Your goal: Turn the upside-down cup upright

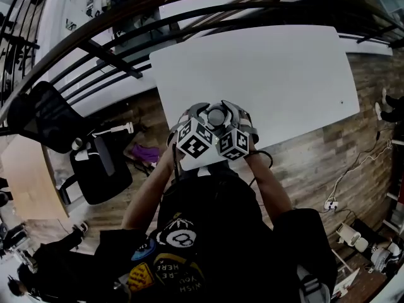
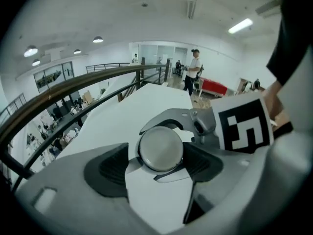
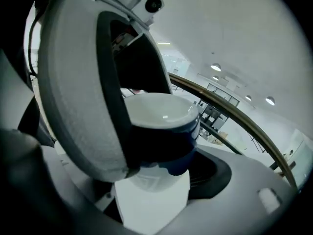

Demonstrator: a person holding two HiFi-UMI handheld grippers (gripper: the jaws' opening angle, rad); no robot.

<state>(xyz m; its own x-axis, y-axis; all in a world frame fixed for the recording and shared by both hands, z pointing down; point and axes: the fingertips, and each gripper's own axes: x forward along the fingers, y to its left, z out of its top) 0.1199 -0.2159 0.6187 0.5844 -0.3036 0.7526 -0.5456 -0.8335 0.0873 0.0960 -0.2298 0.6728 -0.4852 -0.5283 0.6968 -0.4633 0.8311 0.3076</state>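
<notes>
In the head view, you held the cup (image 1: 216, 115) over the near corner of the white table (image 1: 284, 74), with the left gripper (image 1: 205, 113) and right gripper (image 1: 228, 113) crowded close on either side of it. A slip there would likely have sent it past the edge to the wooden floor (image 1: 303, 163). Bare tabletop lay farther in.

In the left gripper view, your jaws stood wide, their pads flanking the cup (image 2: 160, 148) without gripping it. Drawing away askew could have knocked it.

In the right gripper view, your jaws were clamped on the cup's (image 3: 161, 114) dark wall, and its white inside faced upward. On that curved wall, a hasty set-down might have tipped it.
</notes>
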